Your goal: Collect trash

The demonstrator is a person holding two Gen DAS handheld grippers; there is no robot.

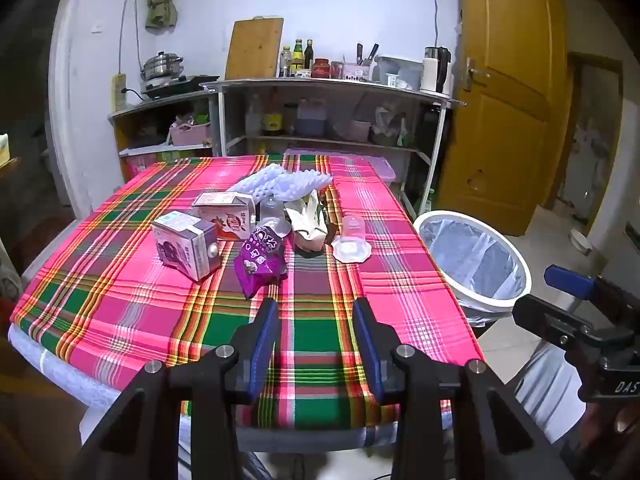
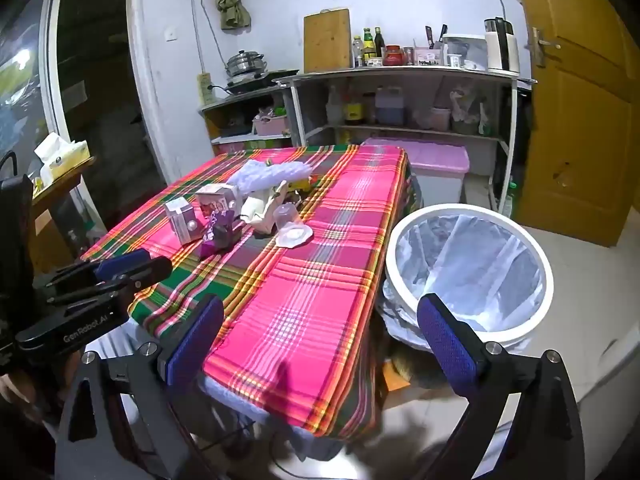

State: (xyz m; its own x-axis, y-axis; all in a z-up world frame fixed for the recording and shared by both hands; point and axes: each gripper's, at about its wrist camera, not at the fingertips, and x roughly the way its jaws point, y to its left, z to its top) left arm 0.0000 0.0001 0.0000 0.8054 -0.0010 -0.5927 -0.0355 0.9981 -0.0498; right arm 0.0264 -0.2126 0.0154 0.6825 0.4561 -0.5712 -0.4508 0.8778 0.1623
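Both the left gripper and right gripper gape empty. The wrapper mid-table looks light, crinkly; pinch its near edge.

The right claw stands wide open with nothing between its blue pads, poised over the near corner of the desk with its plaid cloth. To its right stands a white bin lined with a clear bag. Farther back on the desk lie two small cartons, a purple wrapper and an upturned clear cup. The left claw shows at the left edge.
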